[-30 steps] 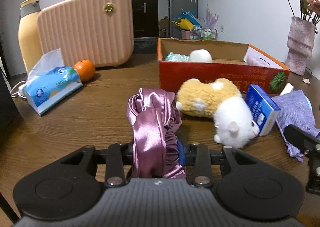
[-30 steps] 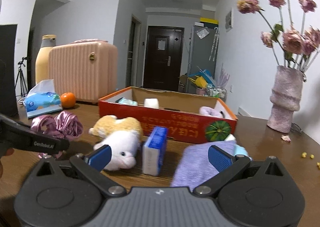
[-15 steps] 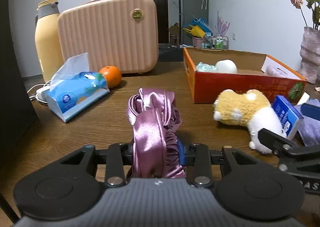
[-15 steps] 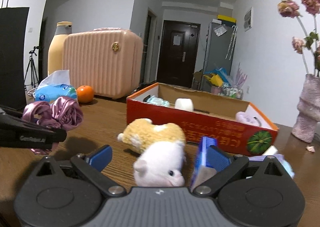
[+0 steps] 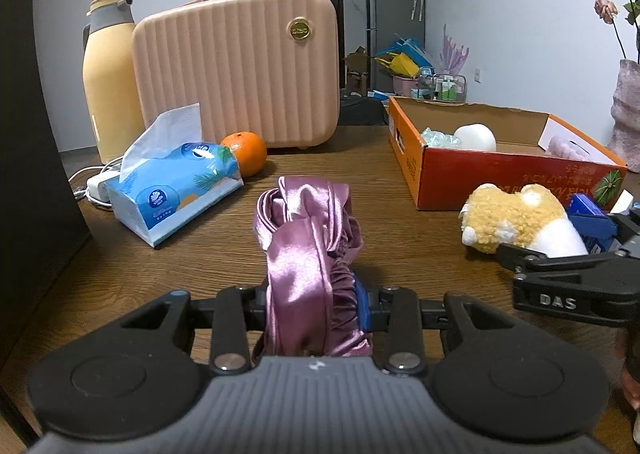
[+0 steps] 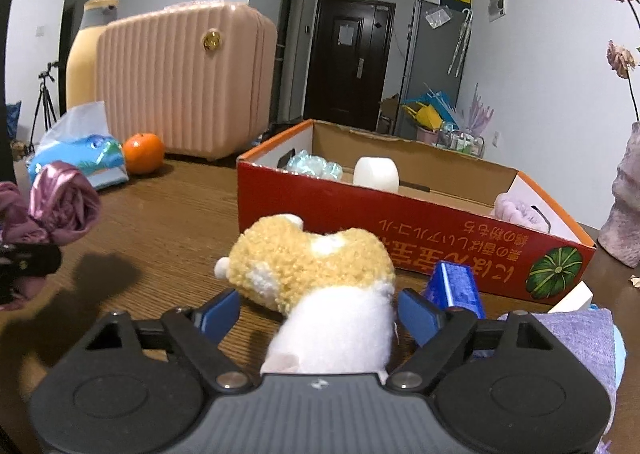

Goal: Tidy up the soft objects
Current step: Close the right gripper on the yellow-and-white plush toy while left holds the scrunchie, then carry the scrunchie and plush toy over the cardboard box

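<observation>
Left gripper (image 5: pixel 314 304): black two-finger tool, jaws clamped on a bunched pink-mauve satin fabric piece (image 5: pixel 306 246), which stands up between the fingers and droops forward over the brown wooden table (image 5: pixel 180 266). The same fabric shows at the left edge of the right wrist view (image 6: pixel 60 201).

Right gripper (image 6: pixel 320 314): black tool with blue pads (image 6: pixel 416 314), jaws spread around the white rear of a tan-and-white plush toy animal (image 6: pixel 316 274). The right pad is close against the plush, the left pad stands apart from it; whether any grip is made cannot be told. The toy lies on the table, just in front of the box. In the left wrist view this gripper (image 5: pixel 572 250) reaches in from the right at the toy (image 5: pixel 516 217).

Beside the toy, right: small blue carton (image 6: pixel 454 286), upright; lavender knitted cloth (image 6: pixel 576 342), flat on the table.

Behind the toy: open red-orange cardboard box with pumpkin print (image 6: pixel 400 221). Contents: white rounded soft object (image 6: pixel 376 173), crumpled clear-blue plastic wrap (image 6: pixel 316 165), pale lilac fluffy item (image 6: pixel 516 209) at the right end.

Further left on the table: blue soft-pack tissues (image 5: pixel 176 189), orange fruit (image 5: pixel 246 151) touching the pack, ribbed pink hard case (image 5: pixel 240 69), yellow thermos jug (image 5: pixel 110 77), white charger with cable (image 5: pixel 94 185).

Far right: textured mauve vase with dried roses (image 6: pixel 622 205).
</observation>
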